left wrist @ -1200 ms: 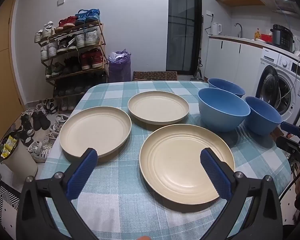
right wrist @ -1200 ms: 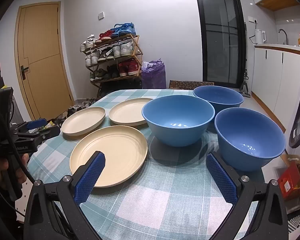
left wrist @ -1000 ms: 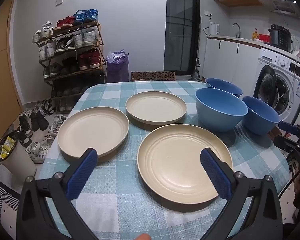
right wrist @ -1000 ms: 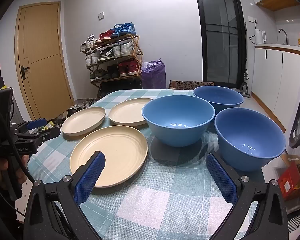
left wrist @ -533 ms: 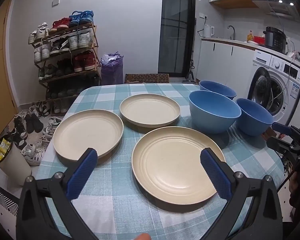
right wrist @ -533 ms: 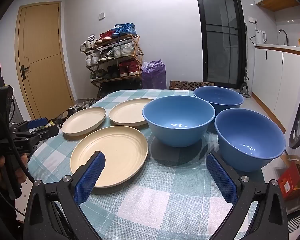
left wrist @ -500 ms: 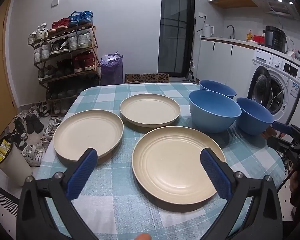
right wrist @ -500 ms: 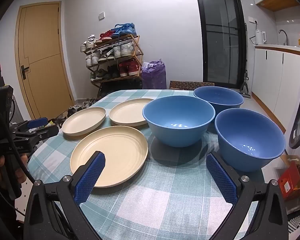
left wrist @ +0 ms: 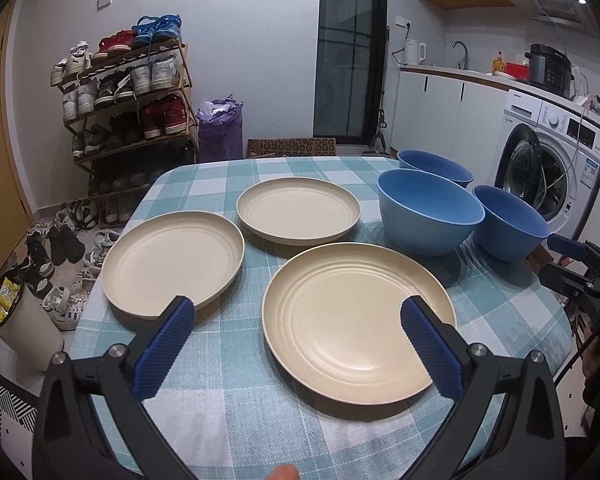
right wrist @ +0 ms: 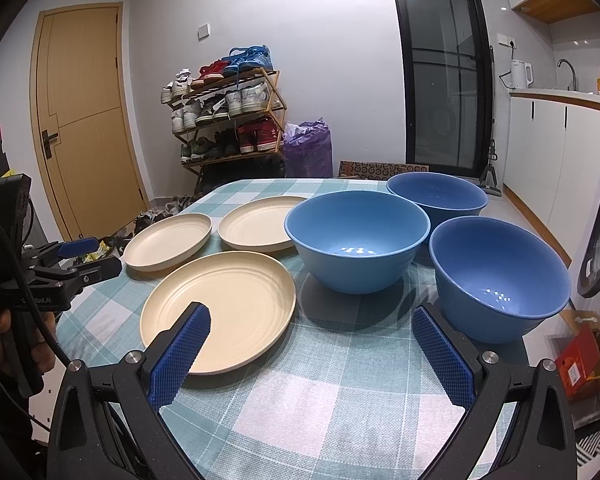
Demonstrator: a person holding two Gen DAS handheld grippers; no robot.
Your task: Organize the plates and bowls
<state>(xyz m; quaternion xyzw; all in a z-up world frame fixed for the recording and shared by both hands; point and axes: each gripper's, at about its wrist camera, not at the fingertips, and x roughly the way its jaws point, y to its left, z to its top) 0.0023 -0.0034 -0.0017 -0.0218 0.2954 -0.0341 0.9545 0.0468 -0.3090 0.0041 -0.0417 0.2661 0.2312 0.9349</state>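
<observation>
Cream plates and blue bowls are all lying separately on the checked tabletop (left wrist: 228, 392), so the organizing is, by my reading, not yet begun: nothing is stacked or nested.

In the left wrist view, the largest plate (left wrist: 358, 320) is sitting at centre right of the frame, just ahead of the left tongs (left wrist: 296, 316). A second plate (left wrist: 172, 260) is lying at centre left, and a third plate (left wrist: 298, 210) is resting above the middle. The three are near one another but apart.

In the right wrist view, the middle bowl (right wrist: 356, 240) is standing at the centre. The far bowl (right wrist: 436, 198) is sitting just behind it toward the upper right, and the near bowl (right wrist: 498, 272) is standing at the right, just beside the right tongs (right wrist: 310, 322).

Both tongs are gaping wide and holding nothing, hovering over the near edge of the tabletop.

Everything is remaining to be done: probably gathering the three plates into one pile and nesting the three bowls. The largest plate looks the sensible base for the pile.
</observation>
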